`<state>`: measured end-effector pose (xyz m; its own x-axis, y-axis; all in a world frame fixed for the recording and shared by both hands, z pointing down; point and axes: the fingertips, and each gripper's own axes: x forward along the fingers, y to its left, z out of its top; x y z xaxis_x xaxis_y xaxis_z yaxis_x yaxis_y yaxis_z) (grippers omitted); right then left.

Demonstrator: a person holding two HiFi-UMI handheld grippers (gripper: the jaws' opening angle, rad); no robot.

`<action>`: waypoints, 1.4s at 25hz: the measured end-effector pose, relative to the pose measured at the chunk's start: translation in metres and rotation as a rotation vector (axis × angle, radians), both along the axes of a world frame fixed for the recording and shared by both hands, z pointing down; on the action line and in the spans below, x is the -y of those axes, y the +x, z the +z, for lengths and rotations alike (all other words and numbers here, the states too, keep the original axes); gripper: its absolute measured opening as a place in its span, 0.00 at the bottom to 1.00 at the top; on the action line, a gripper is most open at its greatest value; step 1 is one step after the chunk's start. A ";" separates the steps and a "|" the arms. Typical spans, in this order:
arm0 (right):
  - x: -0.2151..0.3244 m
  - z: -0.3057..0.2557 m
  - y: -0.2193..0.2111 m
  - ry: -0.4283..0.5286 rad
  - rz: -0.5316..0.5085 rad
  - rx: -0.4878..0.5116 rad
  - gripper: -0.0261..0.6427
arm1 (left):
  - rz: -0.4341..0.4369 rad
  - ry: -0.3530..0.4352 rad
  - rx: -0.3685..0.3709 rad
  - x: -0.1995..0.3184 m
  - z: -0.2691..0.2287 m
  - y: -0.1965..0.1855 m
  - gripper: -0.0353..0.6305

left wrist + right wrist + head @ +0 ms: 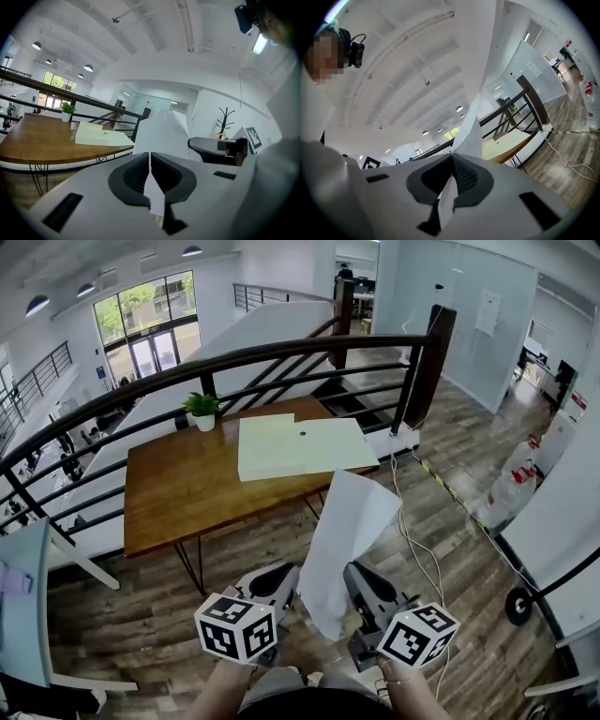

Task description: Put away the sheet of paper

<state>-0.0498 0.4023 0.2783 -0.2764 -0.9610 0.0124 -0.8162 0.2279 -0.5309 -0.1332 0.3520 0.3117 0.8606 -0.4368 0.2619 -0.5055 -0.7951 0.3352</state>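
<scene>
Jaws of the left gripper (150,165) and the right gripper (451,165) each clench a lower edge of the thin, curled white sheet of paper (342,531), held in the air near the smooth brown wooden surface (178,493). Pale flat rectangular boards (291,444) lie on it, with a black metal railing (281,351) behind and a plank floor (469,549) below.

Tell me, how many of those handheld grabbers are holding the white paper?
2. The left gripper pinches the sheet of paper at its left edge, the right gripper at its right edge, both in front of the wooden table.
</scene>
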 end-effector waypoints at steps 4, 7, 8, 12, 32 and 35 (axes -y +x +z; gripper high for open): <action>-0.004 0.007 0.009 -0.016 -0.002 -0.006 0.08 | -0.010 0.020 -0.009 -0.001 -0.001 0.007 0.09; -0.004 0.015 0.015 -0.027 -0.013 -0.004 0.08 | -0.020 0.017 -0.025 -0.002 0.003 0.011 0.09; -0.004 0.017 0.017 -0.028 -0.017 -0.004 0.08 | -0.022 0.010 -0.032 -0.004 0.006 0.013 0.09; -0.004 0.027 0.025 -0.042 -0.028 0.007 0.08 | -0.038 -0.001 -0.055 -0.011 0.010 0.019 0.09; 0.132 0.045 0.079 -0.086 0.002 0.019 0.08 | -0.037 -0.041 -0.003 0.131 0.033 0.060 0.09; 0.171 0.041 0.089 -0.086 0.015 0.012 0.08 | -0.001 -0.044 0.011 0.165 0.035 0.070 0.09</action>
